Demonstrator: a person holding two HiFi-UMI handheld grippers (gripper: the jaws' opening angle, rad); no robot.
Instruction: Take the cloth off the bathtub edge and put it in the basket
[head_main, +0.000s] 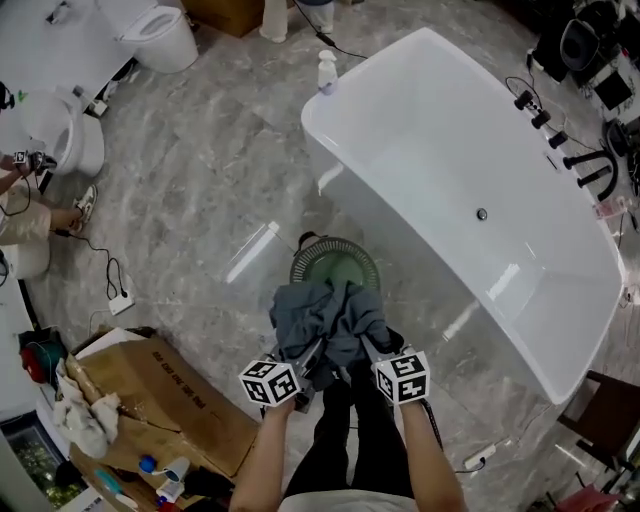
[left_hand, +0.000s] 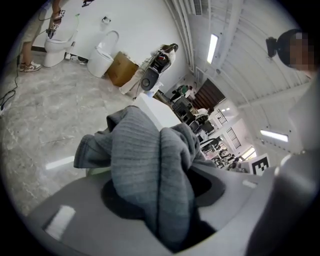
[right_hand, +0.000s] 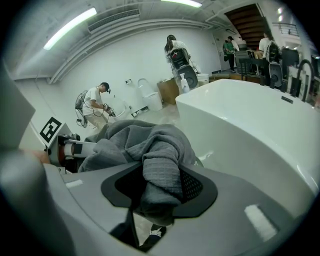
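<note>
While L gripper (head_main: 312, 352), R gripper (head_main: 366, 347) pinch it, cloth (head_main: 325, 318) bunched above basket (head_main: 336, 260)

grey ribbed cloth (head_main: 325, 322) hides near rim of round green basket (head_main: 335, 260), plus jaw tips of left gripper (head_main: 308, 358) and right gripper (head_main: 366, 348).

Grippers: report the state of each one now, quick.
Left gripper: closed on the grey cloth.
Right gripper: closed on the grey cloth too.
</note>
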